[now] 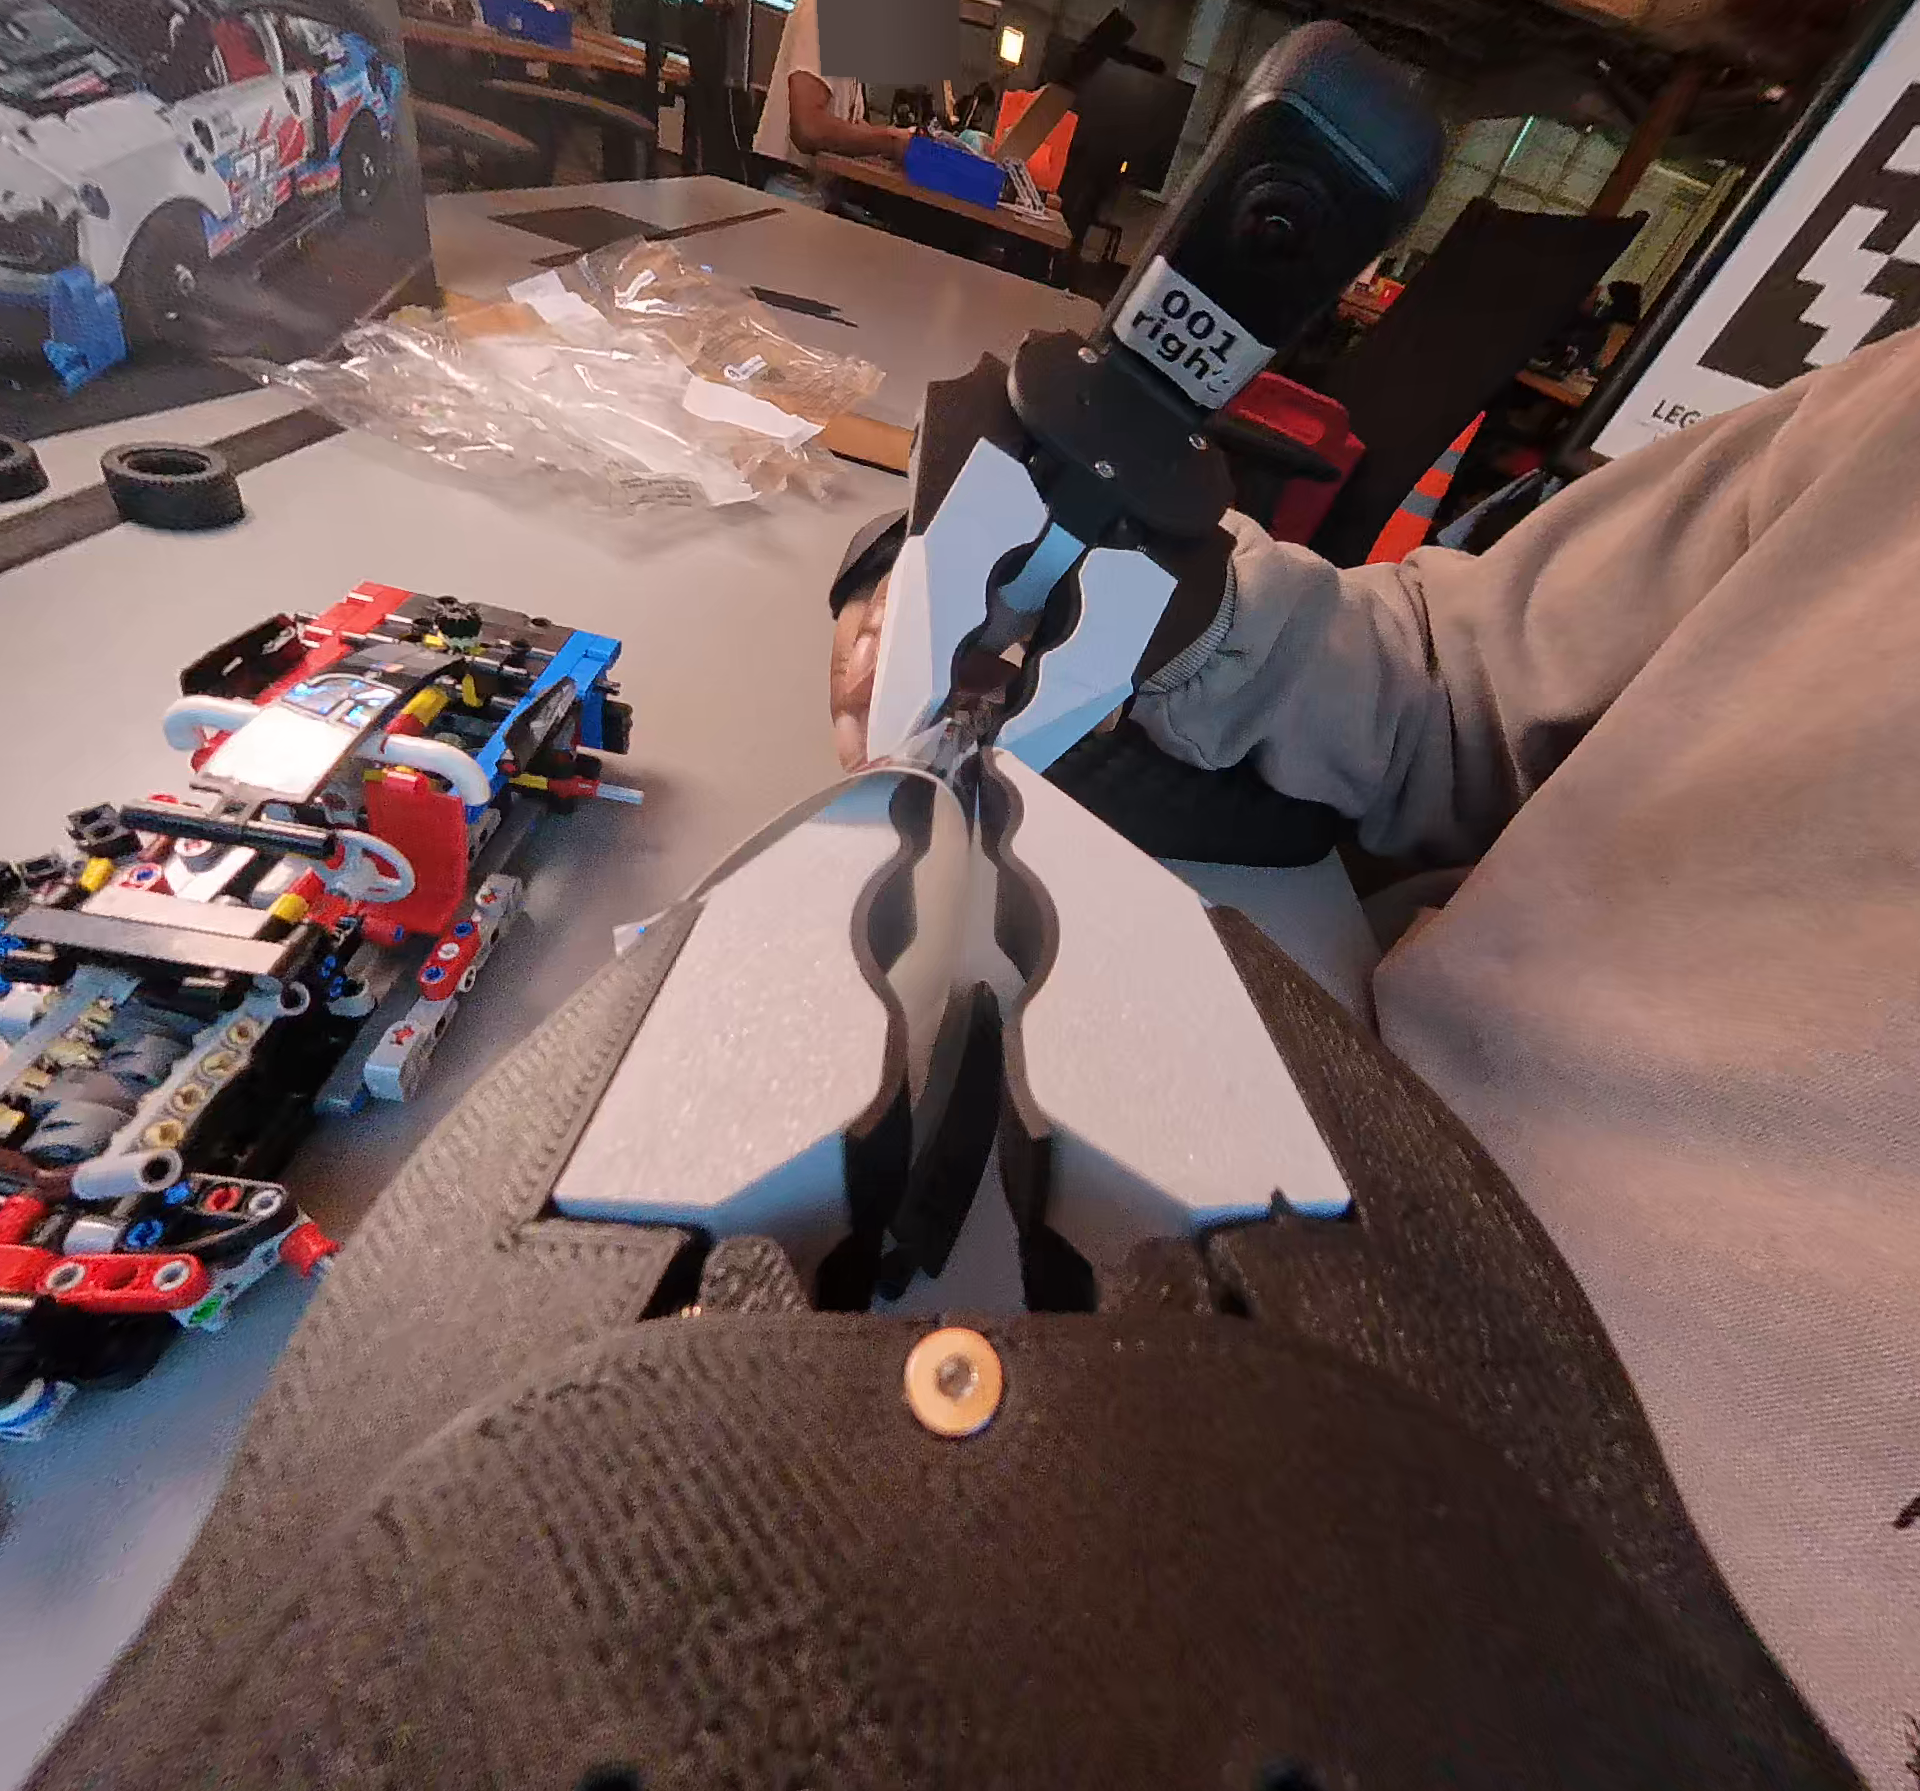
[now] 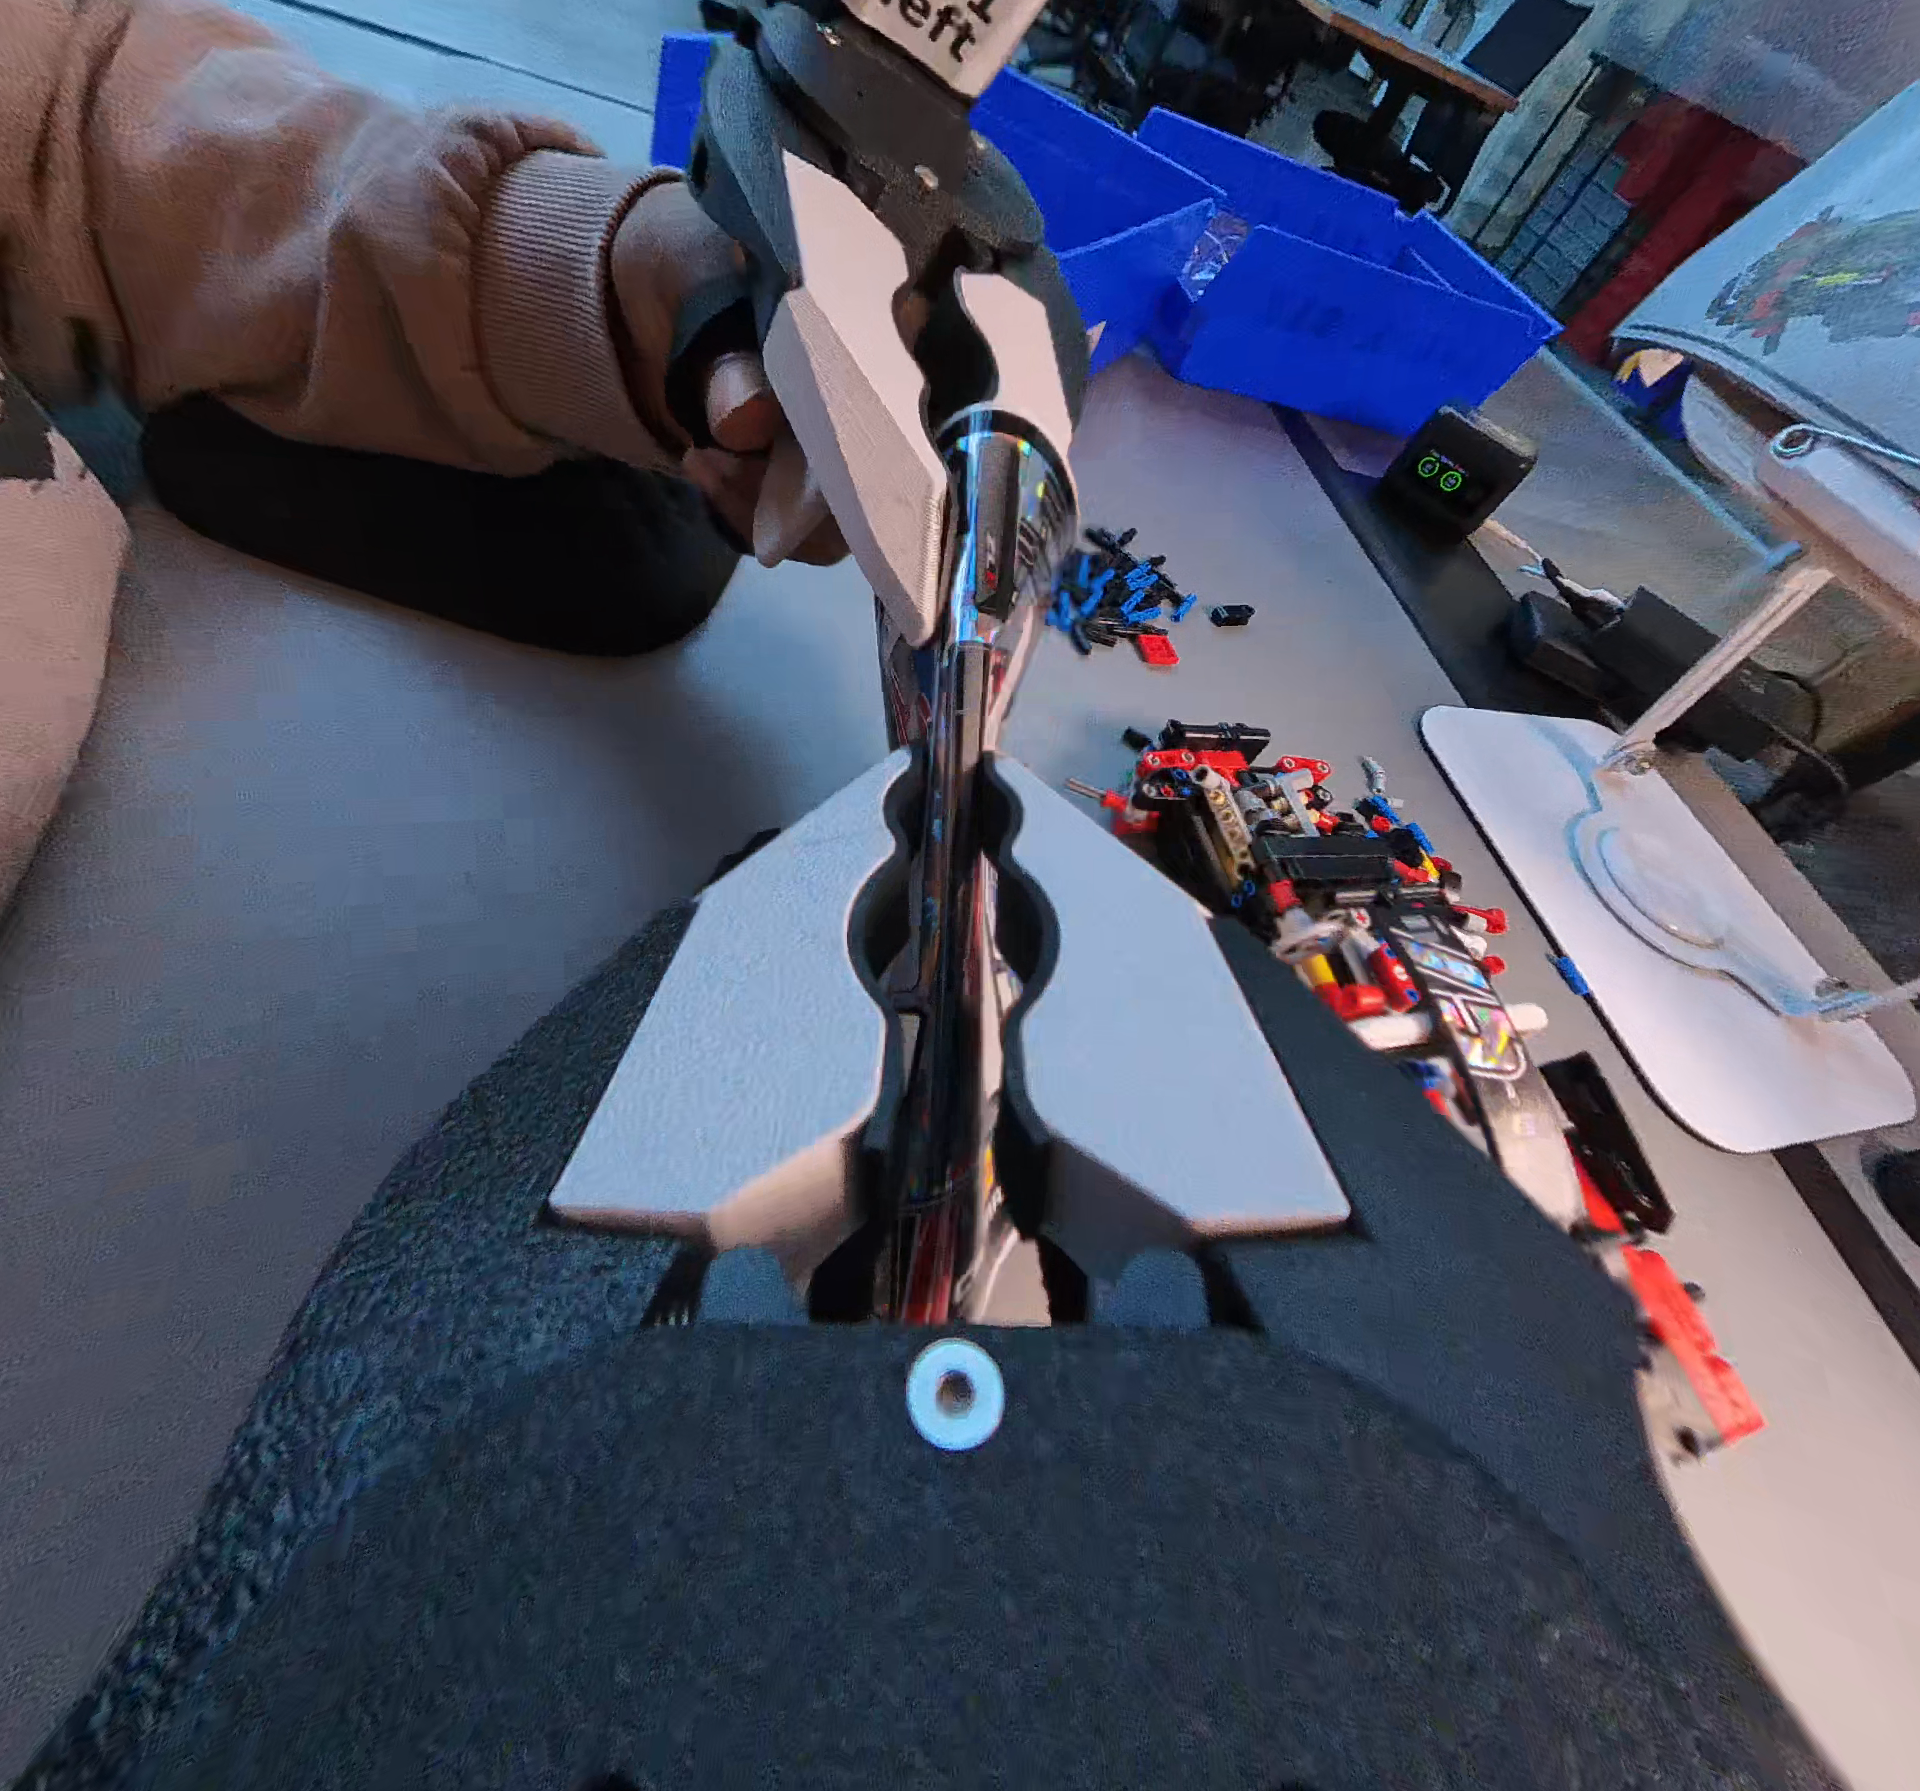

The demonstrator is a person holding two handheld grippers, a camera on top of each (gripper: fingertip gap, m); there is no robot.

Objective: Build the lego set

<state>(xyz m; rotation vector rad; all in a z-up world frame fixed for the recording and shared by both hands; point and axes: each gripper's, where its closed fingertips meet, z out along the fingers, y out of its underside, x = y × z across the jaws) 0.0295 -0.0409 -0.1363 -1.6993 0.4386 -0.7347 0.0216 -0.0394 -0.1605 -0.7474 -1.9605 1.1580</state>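
Sheet: a thin glossy sticker sheet (image 2: 961,806) spans between the two grippers above the grey table (image 1: 727,598), seen edge-on and bowed.
Left gripper (image 1: 951,785): jaws nearly closed, pinching one end of the sheet between the grey fingers (image 1: 769,1014).
Right gripper (image 2: 951,765): jaws nearly closed on the other end; sheet runs through the narrow gap and on toward the left gripper.
Pose: the grippers face each other tip to tip, almost touching, both raised off the table.
Hands: each handle is gripped by a hand (image 2: 727,411) in a tan sleeve (image 1: 1455,661); the left forearm rests on a black pad (image 2: 436,536).
Car: a part-built lego car (image 1: 270,910) lies on the table, to the left gripper's left and well apart from both.
Nearby: loose pins (image 2: 1117,593), blue bins (image 2: 1340,328), two tyres (image 1: 171,484), empty bags (image 1: 582,380), the box (image 1: 197,110).
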